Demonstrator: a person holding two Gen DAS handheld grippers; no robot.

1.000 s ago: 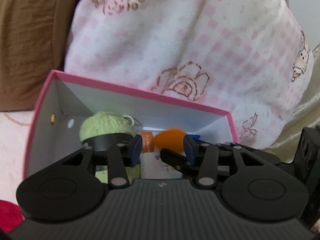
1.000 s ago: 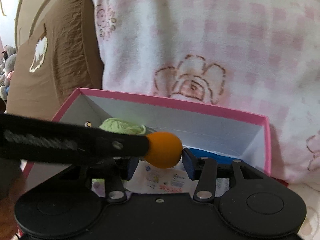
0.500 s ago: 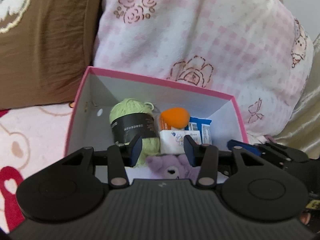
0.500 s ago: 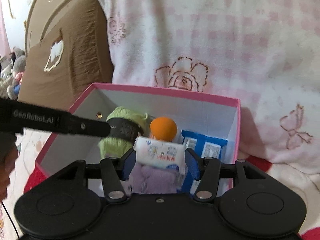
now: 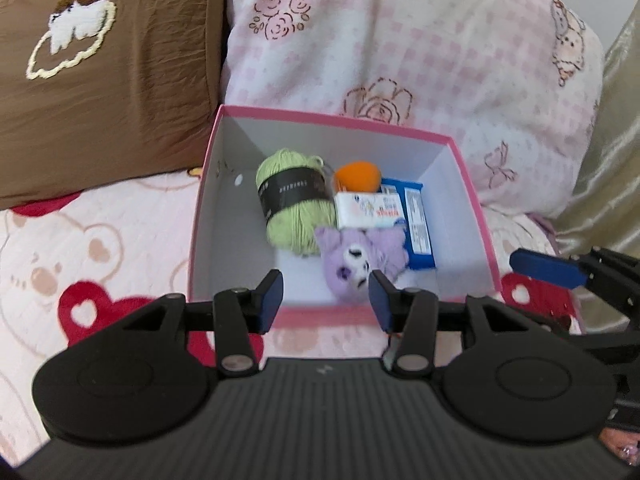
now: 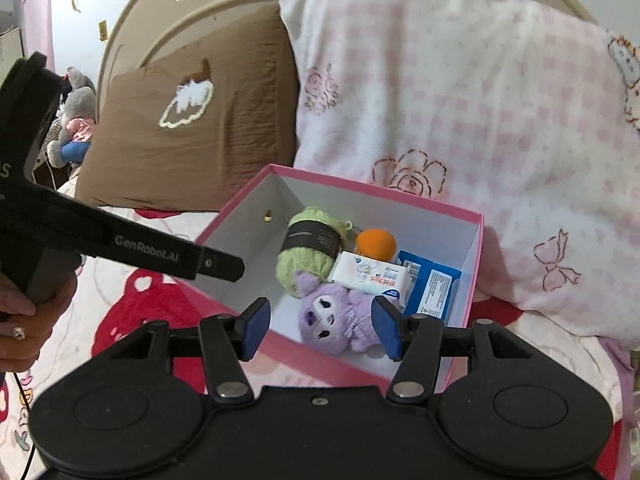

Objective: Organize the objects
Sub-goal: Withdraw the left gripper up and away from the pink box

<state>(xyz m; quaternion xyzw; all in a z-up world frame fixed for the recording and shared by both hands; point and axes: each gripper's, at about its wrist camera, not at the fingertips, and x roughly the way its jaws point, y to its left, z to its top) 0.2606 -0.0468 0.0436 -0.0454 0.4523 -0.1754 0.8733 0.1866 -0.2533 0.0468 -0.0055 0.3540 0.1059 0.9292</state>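
left tool (image 5: 324, 296): partly open, holds nothing | right tool (image 6: 320, 328): jaws just opening, holds nothing | box (image 5: 340, 314): on the bed, by the pillows | in box: yarn (image 5: 294, 200), ball (image 5: 357, 176), plush (image 5: 356, 262), packs

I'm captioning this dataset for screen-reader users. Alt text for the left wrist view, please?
An open pink box on a bed holds green yarn, an orange ball, a white packet, a blue packet and a purple plush. The empty left gripper hovers above, jaws apart.
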